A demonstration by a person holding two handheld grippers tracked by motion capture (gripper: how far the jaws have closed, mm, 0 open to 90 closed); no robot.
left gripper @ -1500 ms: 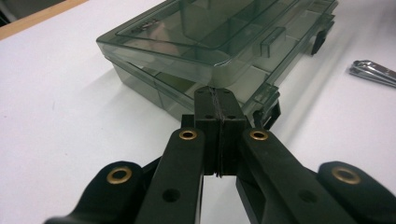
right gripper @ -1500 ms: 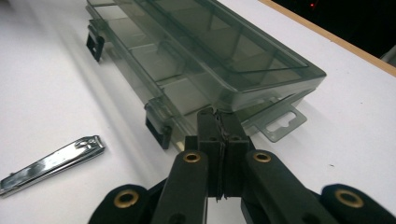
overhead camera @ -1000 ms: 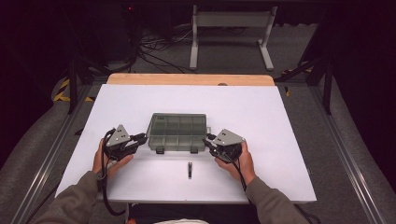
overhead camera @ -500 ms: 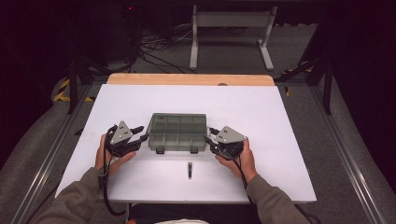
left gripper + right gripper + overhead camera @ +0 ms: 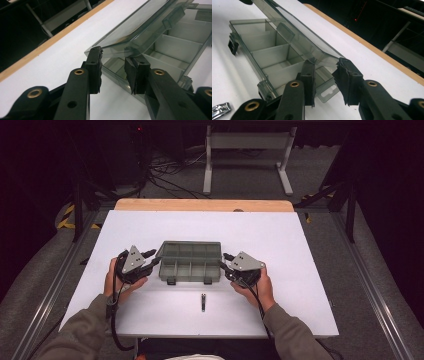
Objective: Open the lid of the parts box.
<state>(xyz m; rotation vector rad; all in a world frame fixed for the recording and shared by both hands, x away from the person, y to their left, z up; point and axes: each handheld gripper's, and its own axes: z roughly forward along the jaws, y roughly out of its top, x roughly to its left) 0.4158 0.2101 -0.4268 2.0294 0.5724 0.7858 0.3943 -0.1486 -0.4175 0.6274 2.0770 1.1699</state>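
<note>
Two grippers work one job, raising the lid (image 5: pixel 140 30) of a smoky see-through plastic box (image 5: pixel 190 262) that sits midway between the desk's left and right edges, nearer the front edge than the wooden back edge. Judging by the gripper views, the lid is partly up, tilted above the tray, with most of the swing left to do. At the box's left end, the left gripper (image 5: pixel 150 260) has just been narrowing its jaws; its ribbed black rubber pads (image 5: pixel 96 67) stand apart under the lid's corner, propping it, not clamping. The tray is hard, thin-walled and split by straight dividers into empty compartments. At the right end the right gripper (image 5: pixel 226 262) has also just been narrowing, pads parted, straddling the lid's edge by a slotted hang tab (image 5: pixel 327 92). Near the front edge lies a small shiny metal nail clipper (image 5: pixel 203 301)
</note>
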